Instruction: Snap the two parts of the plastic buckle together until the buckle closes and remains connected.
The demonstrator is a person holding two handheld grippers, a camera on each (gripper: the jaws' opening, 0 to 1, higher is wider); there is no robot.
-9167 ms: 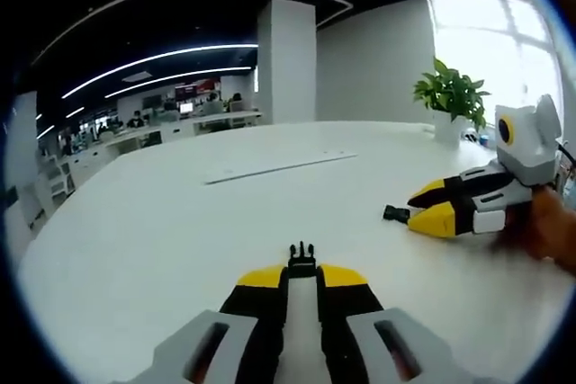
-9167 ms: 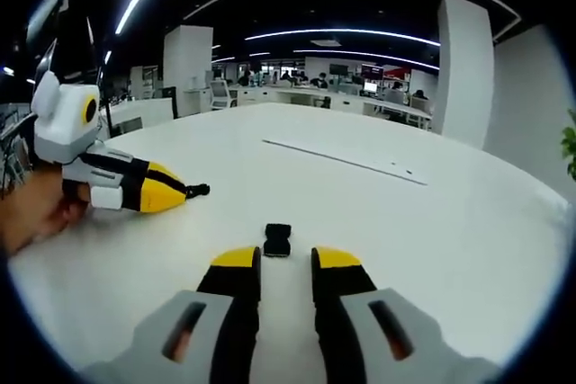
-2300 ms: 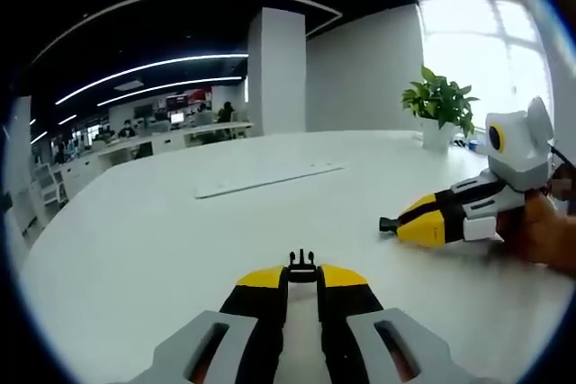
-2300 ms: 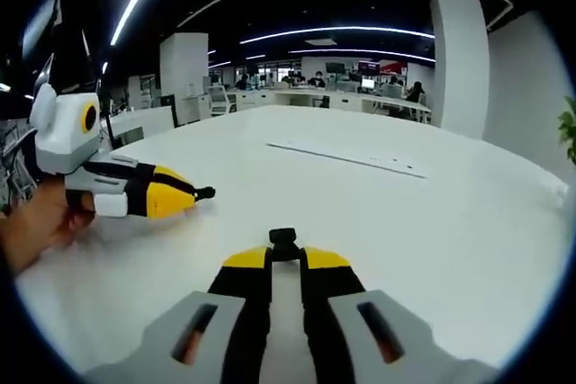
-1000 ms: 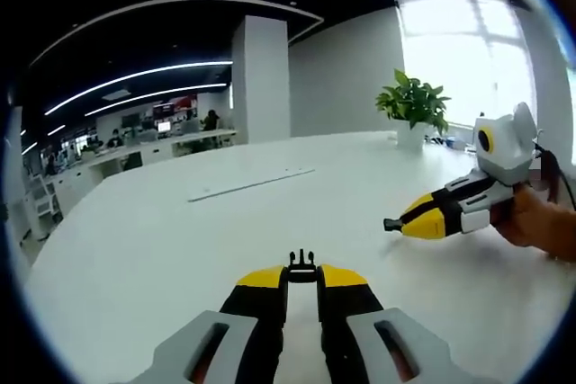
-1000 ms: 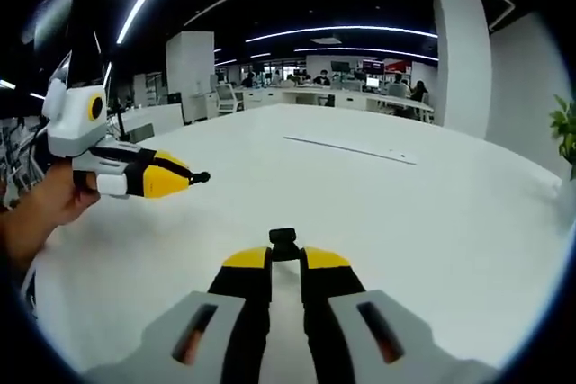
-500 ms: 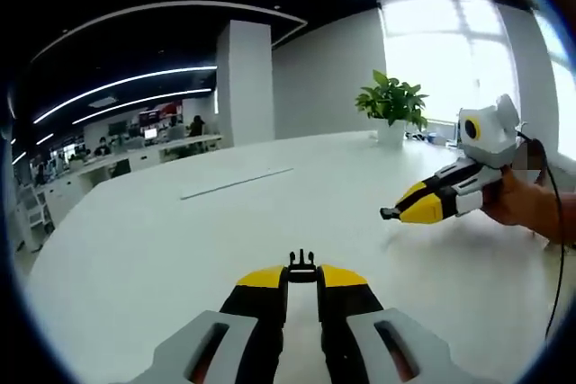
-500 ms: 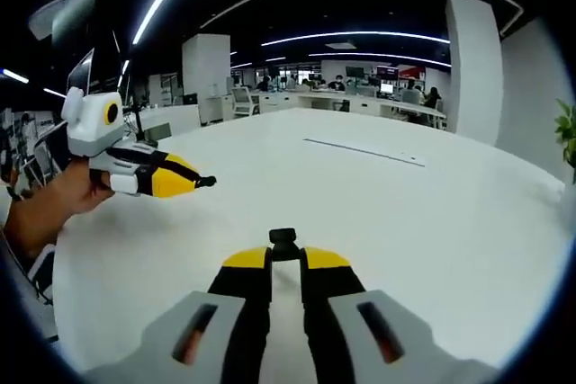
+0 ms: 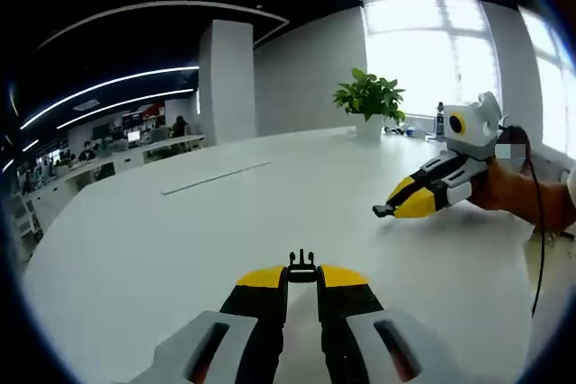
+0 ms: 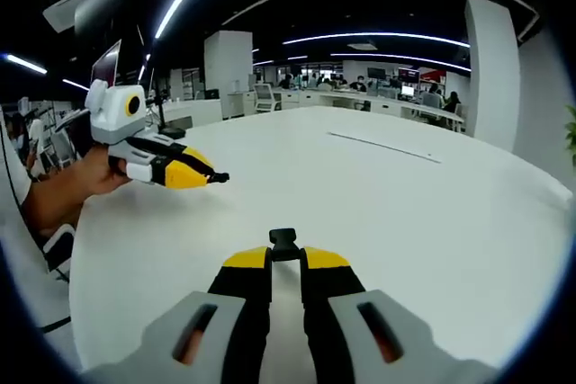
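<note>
Left tool [image 9: 301,276] and right tool [image 10: 285,258]: yellow-tipped black jaws, grey bodies, black cable

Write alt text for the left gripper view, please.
The left gripper, shut on a pronged black buckle half, is held over a white table. At right, the right gripper grips the other buckle half; a potted plant stands behind.

Most of the small black pronged buckle piece [image 9: 301,266] is hidden between the yellow tips of the left gripper [image 9: 301,278]. The black socket buckle piece [image 10: 283,245] is half hidden inside the right gripper [image 10: 285,258]. Far-off desks [image 10: 378,98] look blurry.
</note>
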